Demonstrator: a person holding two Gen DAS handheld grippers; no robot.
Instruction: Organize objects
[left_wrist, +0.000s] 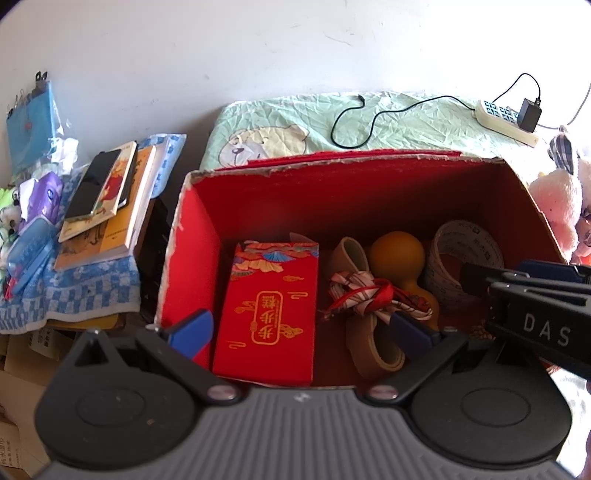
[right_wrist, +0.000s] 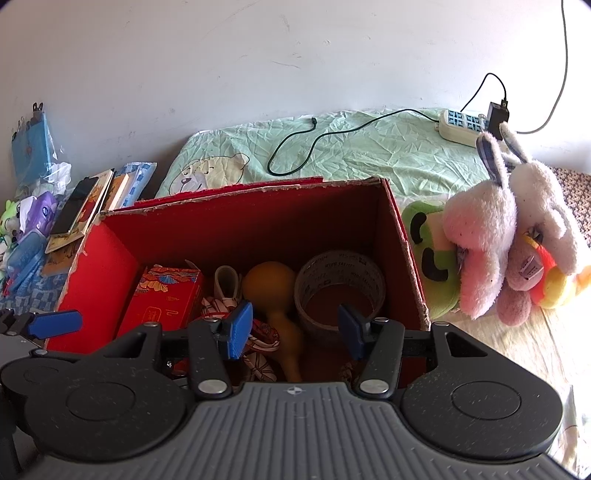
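White wall backs a bed with a green sheet (right_wrist: 369, 151), where a power strip (right_wrist: 460, 127) and its cable lie at the far side. A red box (left_wrist: 192, 236) stands open near both cameras, and it already holds a red packet (left_wrist: 269, 310) at the left, a ribbon bundle (left_wrist: 369, 295) and a gourd (left_wrist: 397, 254) in the middle, and a tape roll (right_wrist: 341, 284) at the right. Packed side by side like that, they look sorted on purpose, so the box seems to be the collecting place.

Both tools hover over the box's near edge. The left tool (left_wrist: 301, 330) has its jaws spread wide and grips nothing; the right tool (right_wrist: 295, 328) is likewise parted and empty, above the gourd and tape.

Only the right view shows the plush toys (right_wrist: 509, 236) heaped just right of the box, outside it, and likely next to go in. The left view gives the clearer look at the books (left_wrist: 110, 206) with a phone (left_wrist: 94, 184) on top, stacked at the far left on a blue cloth; small toys beside them are too blurred to name.
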